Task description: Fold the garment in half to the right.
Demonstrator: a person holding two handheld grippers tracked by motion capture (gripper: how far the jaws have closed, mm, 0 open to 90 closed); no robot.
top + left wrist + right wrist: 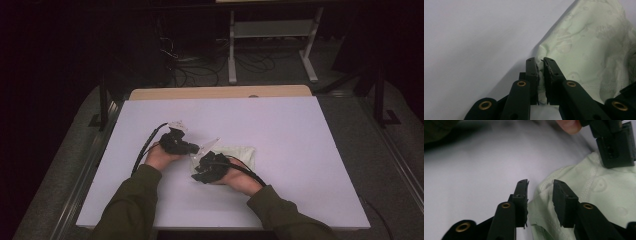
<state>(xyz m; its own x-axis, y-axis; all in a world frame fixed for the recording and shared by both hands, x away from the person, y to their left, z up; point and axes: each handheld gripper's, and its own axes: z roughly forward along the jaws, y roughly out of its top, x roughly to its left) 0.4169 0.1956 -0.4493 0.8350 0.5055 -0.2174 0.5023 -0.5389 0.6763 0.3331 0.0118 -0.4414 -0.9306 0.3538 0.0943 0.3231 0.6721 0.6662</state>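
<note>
A pale green patterned cloth (241,151) lies bunched on the white table (300,125), just right of both hands. In the left gripper view, my left gripper (541,66) is shut on a hemmed corner of the cloth (586,42), which is pinched between its pads. In the high view, the left gripper (191,147) points right at the cloth's left end. My right gripper (540,183) straddles another edge of the cloth (609,192); a gap shows between its pads, with fabric lying in it. From above, the right gripper (199,172) sits at the cloth's near left corner.
The left gripper's black body (616,145) and a thumb (570,125) are close at the top right of the right gripper view. A wooden strip (220,92) borders the table's far edge. Cables and a metal frame (270,30) lie on the dark floor beyond.
</note>
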